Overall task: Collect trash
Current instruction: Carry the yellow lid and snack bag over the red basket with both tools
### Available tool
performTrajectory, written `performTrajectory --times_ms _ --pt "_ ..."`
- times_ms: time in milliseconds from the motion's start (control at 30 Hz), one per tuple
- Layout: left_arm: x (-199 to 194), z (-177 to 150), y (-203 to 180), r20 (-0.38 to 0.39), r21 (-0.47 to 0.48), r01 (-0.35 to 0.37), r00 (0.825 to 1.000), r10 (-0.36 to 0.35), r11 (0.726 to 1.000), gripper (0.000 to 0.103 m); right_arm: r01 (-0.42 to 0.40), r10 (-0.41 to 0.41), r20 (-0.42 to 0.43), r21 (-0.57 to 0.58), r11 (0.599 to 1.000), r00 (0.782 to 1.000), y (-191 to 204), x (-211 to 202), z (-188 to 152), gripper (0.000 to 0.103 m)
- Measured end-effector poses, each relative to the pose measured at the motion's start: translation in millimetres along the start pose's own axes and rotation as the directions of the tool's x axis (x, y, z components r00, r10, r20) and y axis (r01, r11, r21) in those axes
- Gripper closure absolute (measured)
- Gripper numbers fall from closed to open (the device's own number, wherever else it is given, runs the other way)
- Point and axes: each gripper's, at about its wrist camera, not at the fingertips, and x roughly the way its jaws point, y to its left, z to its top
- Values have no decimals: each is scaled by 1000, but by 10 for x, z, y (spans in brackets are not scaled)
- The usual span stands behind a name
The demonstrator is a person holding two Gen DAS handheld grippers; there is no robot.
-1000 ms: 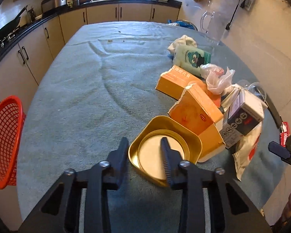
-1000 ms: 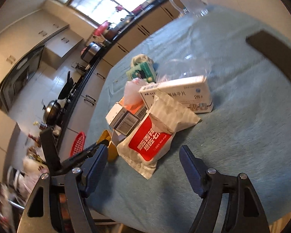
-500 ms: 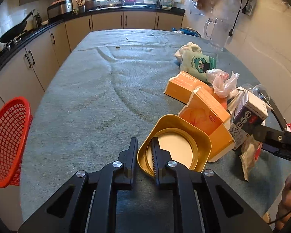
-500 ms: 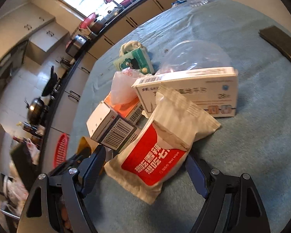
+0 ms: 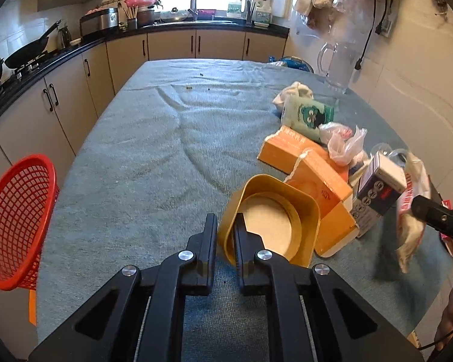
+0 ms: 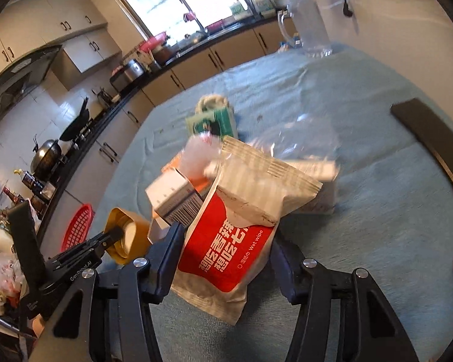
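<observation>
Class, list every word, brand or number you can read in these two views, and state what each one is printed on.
"Wet wipe": red and white pouch between the right tool's fingers, beside large Chinese characters.
"GenRobot.AI": body of the left tool, right wrist view.
Too blurred to read: barcode box, orange boxes, green cartoon pack.

R tool (image 6: 226,259) jaws just closing, now pinching red/white wet-wipe pack (image 6: 235,235), tilted off blue tabletop (image 6: 362,157). L tool (image 6: 105,238) at 9 o'clock grips gold tin (image 6: 130,232); red basket (image 6: 75,229) beyond. Boxes at 12, blurred.
</observation>
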Motion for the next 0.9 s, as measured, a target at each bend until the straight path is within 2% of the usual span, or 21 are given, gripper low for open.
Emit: performTrajectory --times_ms 200,367,633,900 --pt "-88 40 52 22 -11 1 1000 -1 1000 93 -7 11 84 -48 999 996 127 -224 46 43" --pt "-191 78 90 49 -21 5 999 -4 1000 93 -27 37 108 -98 995 993 324 -283 27 43" --pt "-452 140 263 108 -45 -7 994 12 999 93 -72 88 86 -178 981 992 708 -172 64 43" --pt "-776 143 719 164 -106 -40 985 57 994 93 -126 140 35 -253 959 990 1150 81 94 43"
